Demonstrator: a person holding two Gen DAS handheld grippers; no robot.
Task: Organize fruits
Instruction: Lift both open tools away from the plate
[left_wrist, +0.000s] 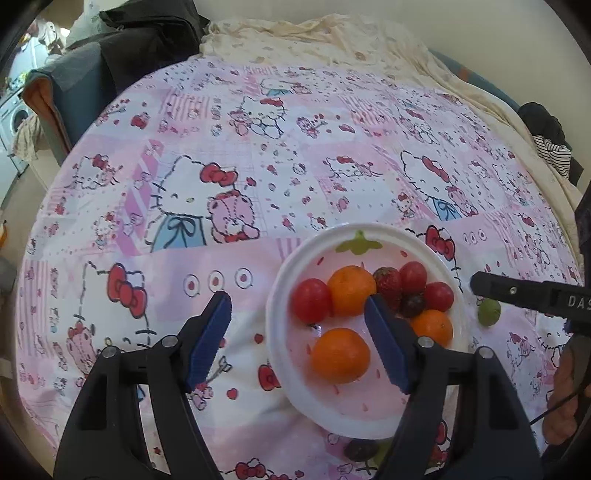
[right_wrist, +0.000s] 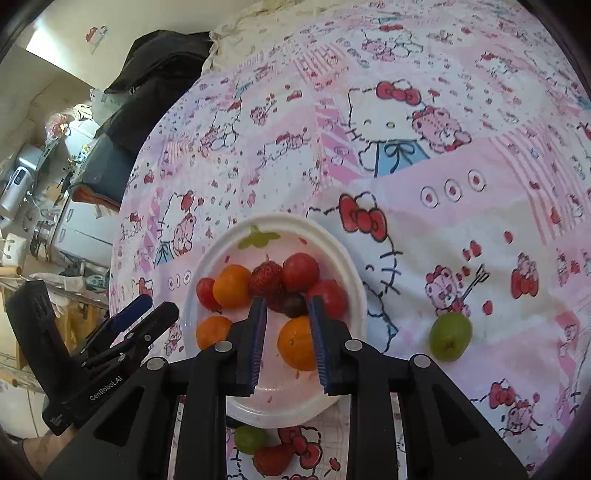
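A white plate (left_wrist: 280, 332) on the Hello Kitty cloth holds oranges (left_wrist: 340, 355), red tomatoes (left_wrist: 311, 300), a strawberry (left_wrist: 388, 282) and a dark grape (left_wrist: 413, 304). My left gripper (left_wrist: 297, 312) is open and empty, its right finger above the plate, its left finger over the cloth. My right gripper (right_wrist: 287, 310) is open above the plate (right_wrist: 347, 266), with the dark grape (right_wrist: 295, 304) just past its tips and an orange (right_wrist: 297, 343) between its fingers. A green fruit (right_wrist: 450, 336) lies on the cloth right of the plate; it also shows in the left wrist view (left_wrist: 489, 313).
A green grape (right_wrist: 250, 438) and a strawberry (right_wrist: 272, 459) lie on the cloth near the plate's near rim. A dark grape (left_wrist: 360, 449) lies there too. Dark clothes (left_wrist: 147, 33) and a cream sheet (left_wrist: 314, 33) are at the far edge.
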